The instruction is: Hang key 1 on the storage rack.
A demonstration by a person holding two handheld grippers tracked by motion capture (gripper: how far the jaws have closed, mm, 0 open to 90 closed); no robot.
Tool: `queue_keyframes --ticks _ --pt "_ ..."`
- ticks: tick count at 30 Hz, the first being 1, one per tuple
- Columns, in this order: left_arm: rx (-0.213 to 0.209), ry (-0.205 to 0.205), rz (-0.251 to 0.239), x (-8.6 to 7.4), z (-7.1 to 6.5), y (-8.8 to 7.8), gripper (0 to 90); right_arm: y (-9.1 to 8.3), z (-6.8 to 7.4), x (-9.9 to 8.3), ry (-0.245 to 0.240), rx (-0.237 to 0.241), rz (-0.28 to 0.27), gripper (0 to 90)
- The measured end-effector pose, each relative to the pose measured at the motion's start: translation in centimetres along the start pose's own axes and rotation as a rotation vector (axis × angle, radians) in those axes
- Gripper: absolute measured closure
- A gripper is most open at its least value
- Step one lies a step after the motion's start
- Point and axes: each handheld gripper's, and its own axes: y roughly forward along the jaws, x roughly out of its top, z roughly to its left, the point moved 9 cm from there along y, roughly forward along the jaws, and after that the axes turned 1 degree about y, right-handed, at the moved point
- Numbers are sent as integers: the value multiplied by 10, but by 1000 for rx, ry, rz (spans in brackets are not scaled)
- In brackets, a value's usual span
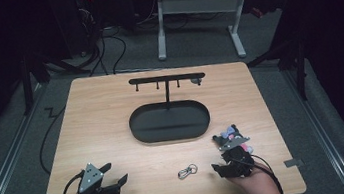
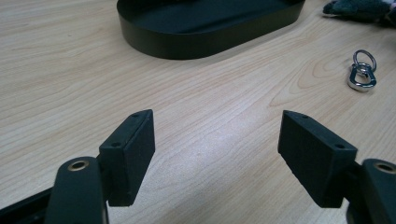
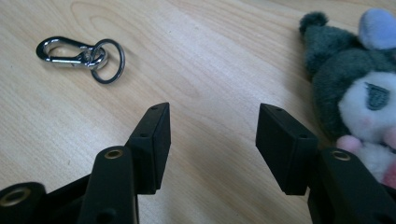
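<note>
Left gripper (image 1: 116,172) sits at the near-left of the wooden surface (image 1: 102,116), fingers spread wide, nothing in them. The metal clip and ring (image 1: 188,170) lies between the grippers, near the black oval tray (image 1: 169,121). Right gripper (image 1: 216,152) is released too, plush toy (image 1: 229,132) just beside it.

The table (image 1: 113,125) is pale wood-grain with a smooth, faintly sheened top, and the oval tray (image 2: 187,44) on it is matt black. At the tray's 5 o'clock lies a glossy polished-metal clip with ring (image 3: 79,55); the soft toy (image 3: 359,88) is fuzzy plush cloth.
</note>
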Motion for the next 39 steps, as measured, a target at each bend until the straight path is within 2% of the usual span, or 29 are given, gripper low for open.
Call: queue_keyframes --ticks 7,8,12,24,30,31,35,36,37,39 --pt "-5 9 0 0 -1 0 283 3 3 -2 -32 1 60 439" --pt "-6 9 -1 0 -1 0 283 4 4 -3 -46 2 85 436" --pt "-5 7 -2 0 -1 0 283 4 4 -3 -51 5 108 431" --pt "-19 11 -1 0 -3 0 284 -2 7 -4 -69 42 233 396" --pt "-21 13 1 0 -3 0 283 -8 4 -1 -93 59 253 369" --pt "-22 13 1 0 -3 -1 283 -13 2 1 -67 57 262 357" --pt "-23 14 1 0 -4 -1 283 -20 -2 3 -63 52 260 349" --pt "-24 14 1 -1 -4 0 282 -27 -4 3 -28 44 267 343" --pt "-24 15 2 -1 -4 0 282 -29 -8 5 -50 46 255 340" --pt "-25 15 2 -1 -4 0 282 -32 -10 7 -53 48 250 337"
